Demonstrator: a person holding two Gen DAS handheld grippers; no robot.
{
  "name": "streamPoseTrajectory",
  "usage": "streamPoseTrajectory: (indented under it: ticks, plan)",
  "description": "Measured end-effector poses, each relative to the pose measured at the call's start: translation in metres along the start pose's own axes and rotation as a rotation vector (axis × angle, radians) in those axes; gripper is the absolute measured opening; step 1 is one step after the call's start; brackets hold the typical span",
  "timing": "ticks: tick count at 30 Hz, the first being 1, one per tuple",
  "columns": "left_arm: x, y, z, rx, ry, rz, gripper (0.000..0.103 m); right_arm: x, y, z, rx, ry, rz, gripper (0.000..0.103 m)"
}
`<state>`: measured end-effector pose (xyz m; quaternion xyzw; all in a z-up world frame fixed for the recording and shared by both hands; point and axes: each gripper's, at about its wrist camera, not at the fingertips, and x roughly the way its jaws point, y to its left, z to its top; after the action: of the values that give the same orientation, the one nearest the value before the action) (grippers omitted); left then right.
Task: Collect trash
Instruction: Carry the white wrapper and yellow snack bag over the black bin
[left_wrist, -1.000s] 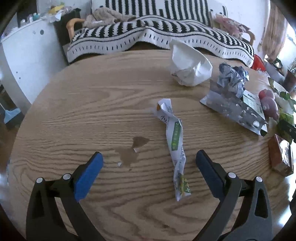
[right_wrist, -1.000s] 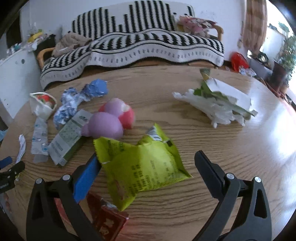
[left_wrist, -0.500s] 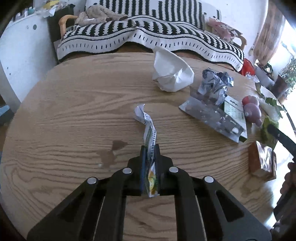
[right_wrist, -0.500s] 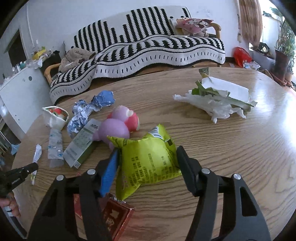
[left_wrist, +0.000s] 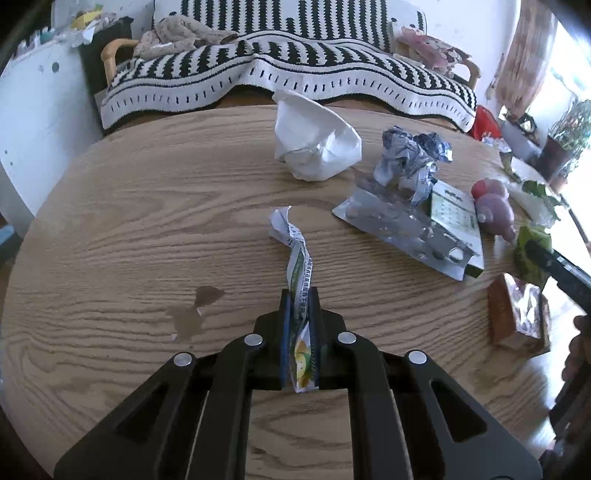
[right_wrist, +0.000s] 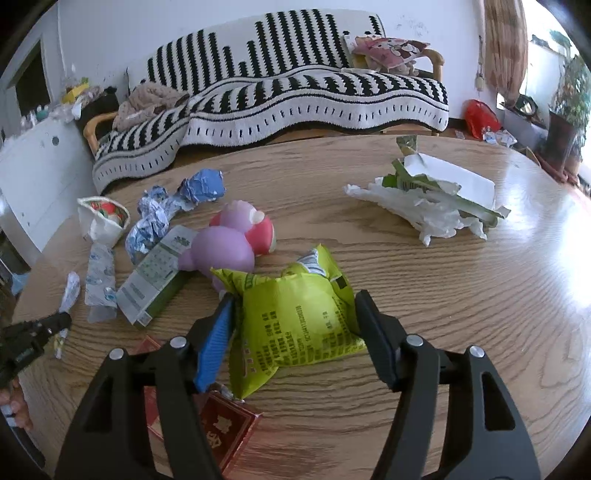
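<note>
Left gripper (left_wrist: 299, 317) clamped on wrapper strip (left_wrist: 297, 266), long axis running straight ahead from its fingers on the table (left_wrist: 110, 221); right gripper (right_wrist: 293, 325), jaws just reopening slightly, pinches green bag (right_wrist: 295, 317) between both fingers.

Red box (right_wrist: 218, 428) — half hidden behind right gripper (right_wrist: 291, 325).

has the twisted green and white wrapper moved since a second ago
Yes. The twisted wrapper lay flat right of the brown stain; now its near end stands on edge, pinched in the left gripper.
</note>
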<state>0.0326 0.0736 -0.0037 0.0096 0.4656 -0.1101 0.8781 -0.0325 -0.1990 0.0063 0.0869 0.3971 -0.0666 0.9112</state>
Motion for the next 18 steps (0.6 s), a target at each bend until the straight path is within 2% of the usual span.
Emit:
streamPoseTrajectory:
  ticks: [6, 10, 14, 18]
  plan:
    - [-0.003, 0.0, 0.0, -0.003, -0.002, -0.01, 0.008, -0.002, -0.011, 0.0, 0.055, -0.012, 0.041, 0.062]
    - [-0.023, -0.002, 0.003, -0.004, -0.071, 0.012, 0.007, -0.012, -0.024, 0.0, 0.122, -0.038, 0.071, 0.059]
    - [-0.046, -0.015, 0.002, 0.006, -0.103, 0.004, 0.007, -0.043, -0.037, -0.001, 0.18, -0.089, 0.087, 0.058]
    - [-0.078, -0.056, -0.004, 0.113, -0.137, 0.015, 0.007, -0.094, -0.049, -0.007, 0.182, -0.139, 0.108, 0.058]
